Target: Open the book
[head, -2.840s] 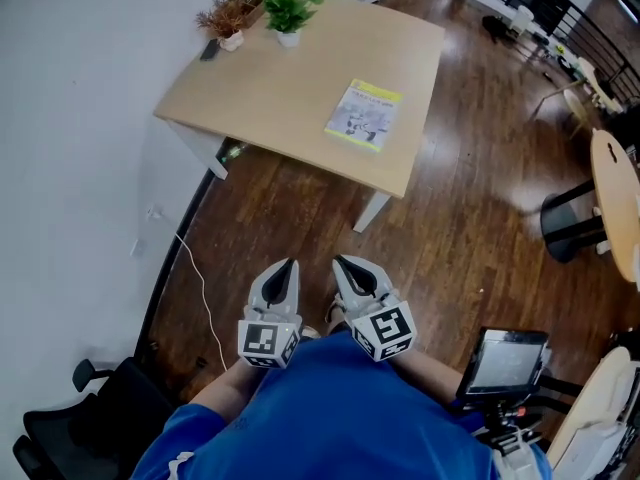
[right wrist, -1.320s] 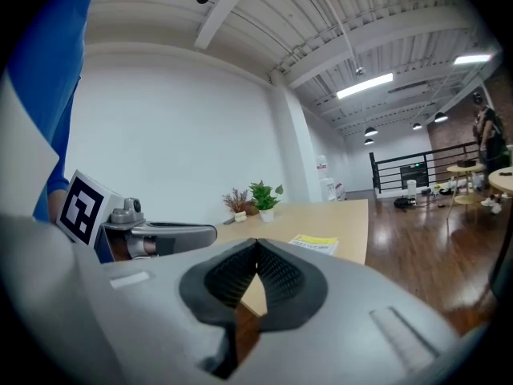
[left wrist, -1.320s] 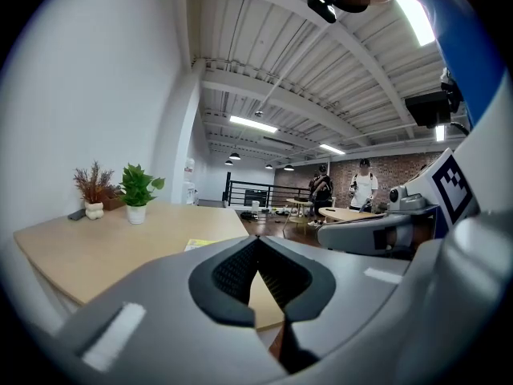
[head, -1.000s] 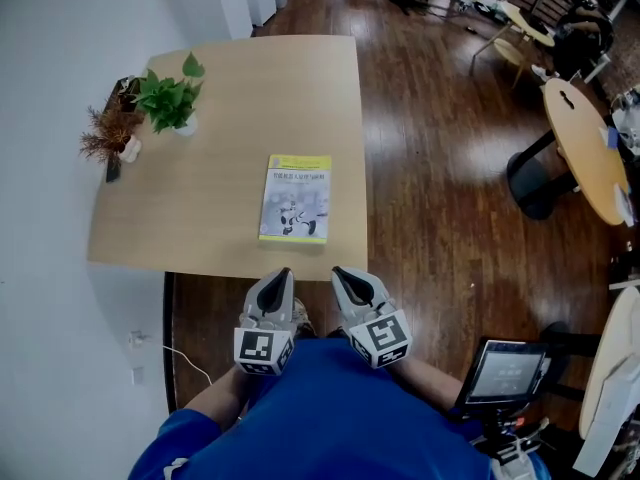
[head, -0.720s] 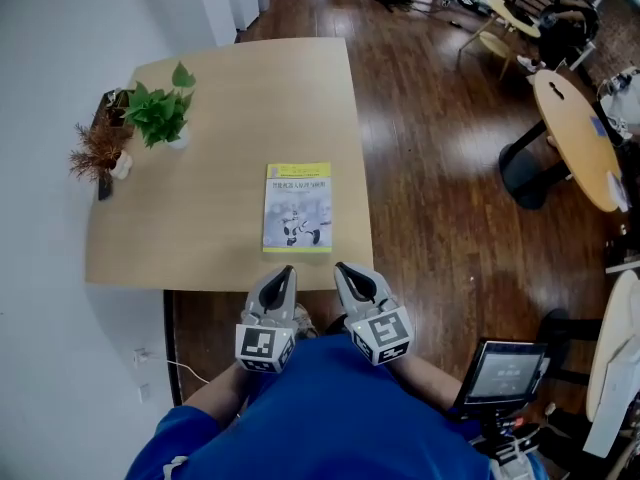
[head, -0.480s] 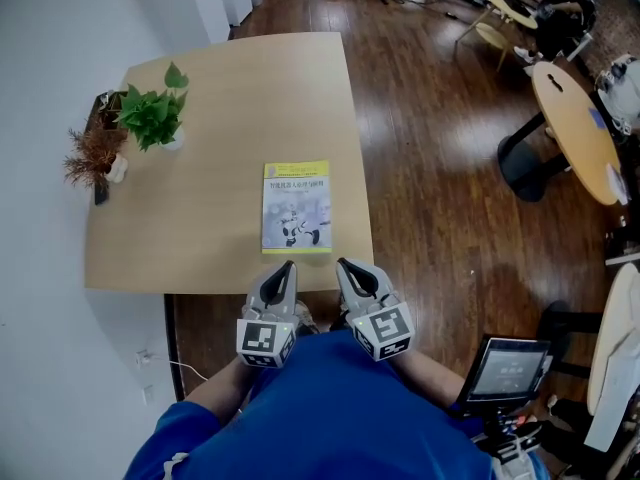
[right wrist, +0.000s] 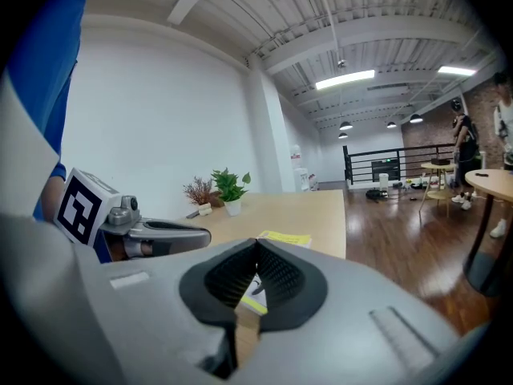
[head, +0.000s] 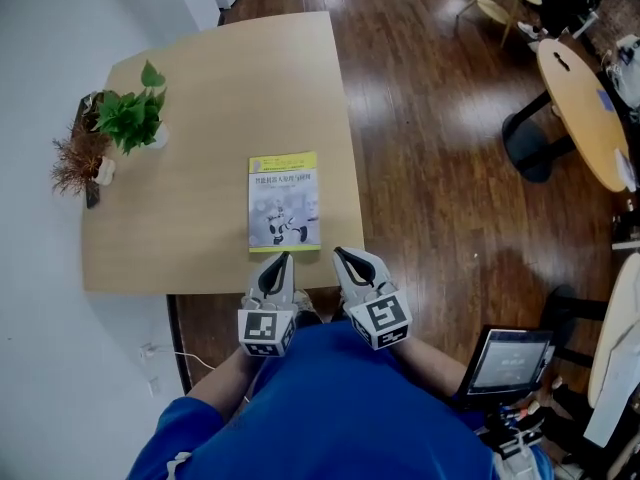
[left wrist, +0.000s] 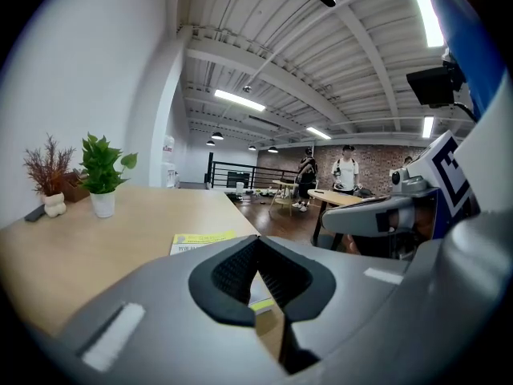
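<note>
A closed book (head: 284, 200) with a yellow-and-grey cover lies flat on the light wooden table (head: 190, 238), close to its near edge. My left gripper (head: 283, 258) hangs at that edge just below the book, jaws shut and empty. My right gripper (head: 340, 253) is beside it, a little right of the book's corner, also shut with nothing held. In the left gripper view the book (left wrist: 204, 241) shows just past the meeting tips (left wrist: 256, 239). The right gripper view shows the book (right wrist: 284, 237) beyond its tips (right wrist: 258, 243).
A green potted plant (head: 130, 118) and a dried plant (head: 78, 158) stand at the table's far left by the white wall. Dark wood floor lies to the right, with a round table (head: 590, 108), a chair base (head: 530, 148) and a screen on a stand (head: 505, 360).
The table and book have come nearer and lower in the head view. Both grippers have advanced from short of the table to its near edge, still shut.
</note>
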